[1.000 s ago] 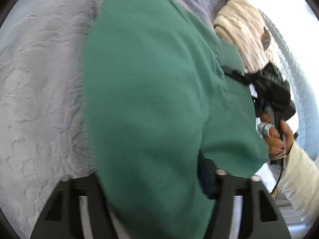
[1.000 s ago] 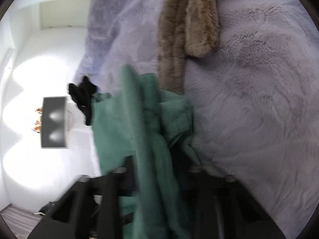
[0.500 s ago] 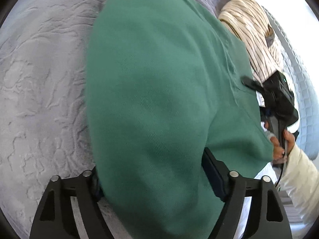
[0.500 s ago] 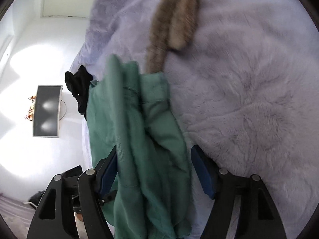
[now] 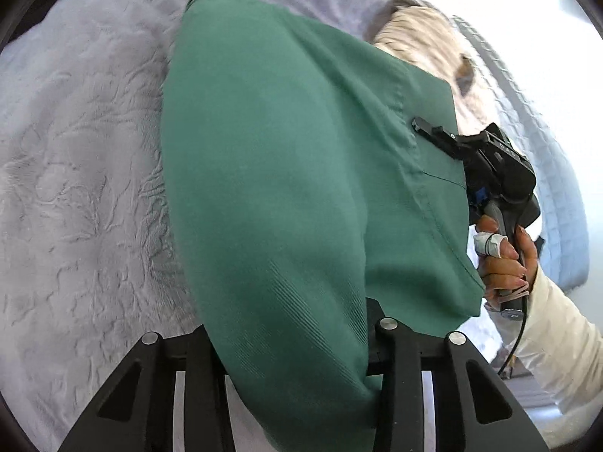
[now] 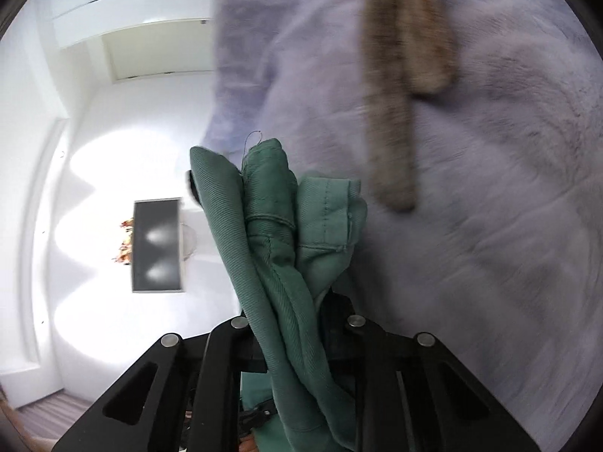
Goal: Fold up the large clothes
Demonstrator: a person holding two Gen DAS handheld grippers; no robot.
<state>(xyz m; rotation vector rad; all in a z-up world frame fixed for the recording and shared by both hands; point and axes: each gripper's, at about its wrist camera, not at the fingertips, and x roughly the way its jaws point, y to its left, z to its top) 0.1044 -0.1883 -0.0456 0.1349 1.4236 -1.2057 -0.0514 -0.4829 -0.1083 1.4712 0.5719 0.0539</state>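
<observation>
Pale lavender plush bedspread [image 6: 508,188] covering the bed, its pile creased into branching wrinkles in the left wrist view [image 5: 75,188]; a brown fur piece [image 6: 403,75] lies on it, blurred, and a cream ribbed textile [image 5: 422,41] lies near a quilted white headboard or mattress edge [image 5: 542,158]. White walls [image 6: 94,132] bear bright scalloped patches of light. A dark rectangular screen [image 6: 157,245] is mounted on the wall, and striped flooring [image 6: 45,414] shows at the frame's lower edge.
</observation>
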